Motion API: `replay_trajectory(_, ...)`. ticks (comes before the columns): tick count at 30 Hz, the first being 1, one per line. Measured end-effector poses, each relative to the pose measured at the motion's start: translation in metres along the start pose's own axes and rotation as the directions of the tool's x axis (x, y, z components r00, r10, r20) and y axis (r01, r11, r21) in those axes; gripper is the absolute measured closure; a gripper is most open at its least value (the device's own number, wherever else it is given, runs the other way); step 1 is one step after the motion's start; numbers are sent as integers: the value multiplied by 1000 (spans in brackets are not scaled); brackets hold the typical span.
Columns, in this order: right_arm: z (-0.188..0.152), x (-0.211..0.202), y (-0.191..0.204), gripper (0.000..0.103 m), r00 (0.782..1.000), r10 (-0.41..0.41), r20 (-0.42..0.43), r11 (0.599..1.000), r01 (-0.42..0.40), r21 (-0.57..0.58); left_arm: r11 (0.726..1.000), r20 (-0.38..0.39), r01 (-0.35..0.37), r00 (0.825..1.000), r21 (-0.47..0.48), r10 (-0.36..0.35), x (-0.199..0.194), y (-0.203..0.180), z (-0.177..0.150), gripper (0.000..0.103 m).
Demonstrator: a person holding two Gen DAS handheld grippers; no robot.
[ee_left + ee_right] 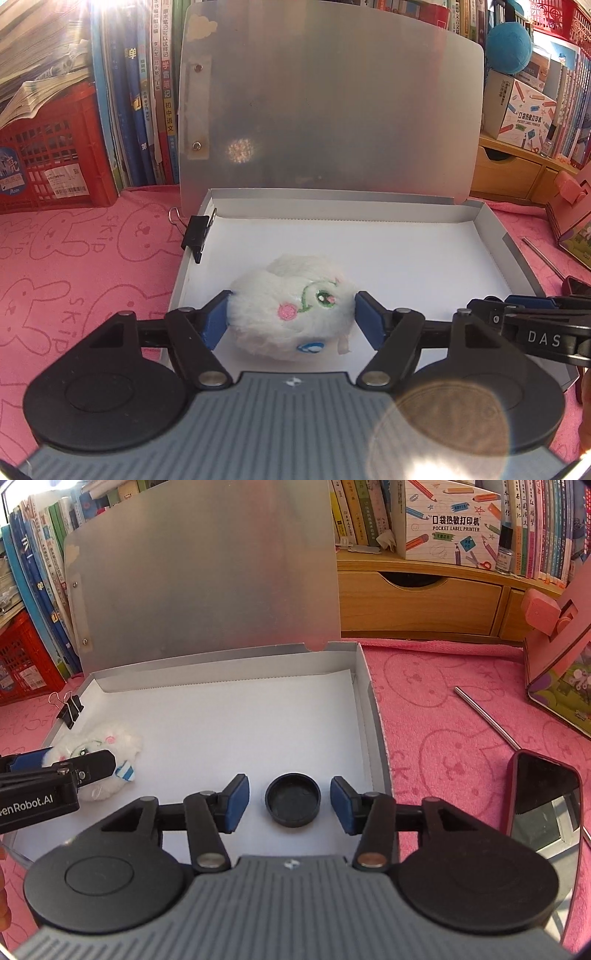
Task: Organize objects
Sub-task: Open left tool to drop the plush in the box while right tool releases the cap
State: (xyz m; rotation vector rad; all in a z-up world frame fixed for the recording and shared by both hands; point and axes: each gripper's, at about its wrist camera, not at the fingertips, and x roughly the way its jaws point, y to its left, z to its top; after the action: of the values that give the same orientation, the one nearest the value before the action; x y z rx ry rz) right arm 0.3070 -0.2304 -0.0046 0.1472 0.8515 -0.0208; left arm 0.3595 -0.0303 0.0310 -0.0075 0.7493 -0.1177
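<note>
A white plush toy [291, 314] lies inside the open grey box [517, 258] on its white floor. My left gripper [291, 319] is open, its blue pads on either side of the plush, just at its fur. In the right wrist view the plush [107, 746] lies at the box's left. A black round cap [293, 799] rests on the box floor [221, 731] between the pads of my right gripper [290, 803], which is open and apart from the cap. A black binder clip [197, 230] sits on the box's left wall.
The box lid [328, 110] stands upright at the back. A phone [543, 805] and a metal rod [484, 716] lie on the pink cloth [443, 738] right of the box. Books, a red crate [48, 158] and a wooden drawer shelf [417, 602] line the back.
</note>
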Motion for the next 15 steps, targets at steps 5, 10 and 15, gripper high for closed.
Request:
replay_trajectory(5, -3, -14, 2, 31, 1000, 3, 29, 1000, -3, -17, 1000, 43, -21, 999, 13, 20, -17, 3, 0, 12)
replay_trajectory(10, -6, -38, 1, 24, 997, 6, 79, 1000, -4, -20, 1000, 63, 5, 998, 11, -6, -42, 10, -2, 9)
replay_trajectory(15, -11, -69, 1, 10, 990, 43, 131, 999, -40, -26, 999, 103, 41, 994, 20, -43, -79, 16, -7, 8)
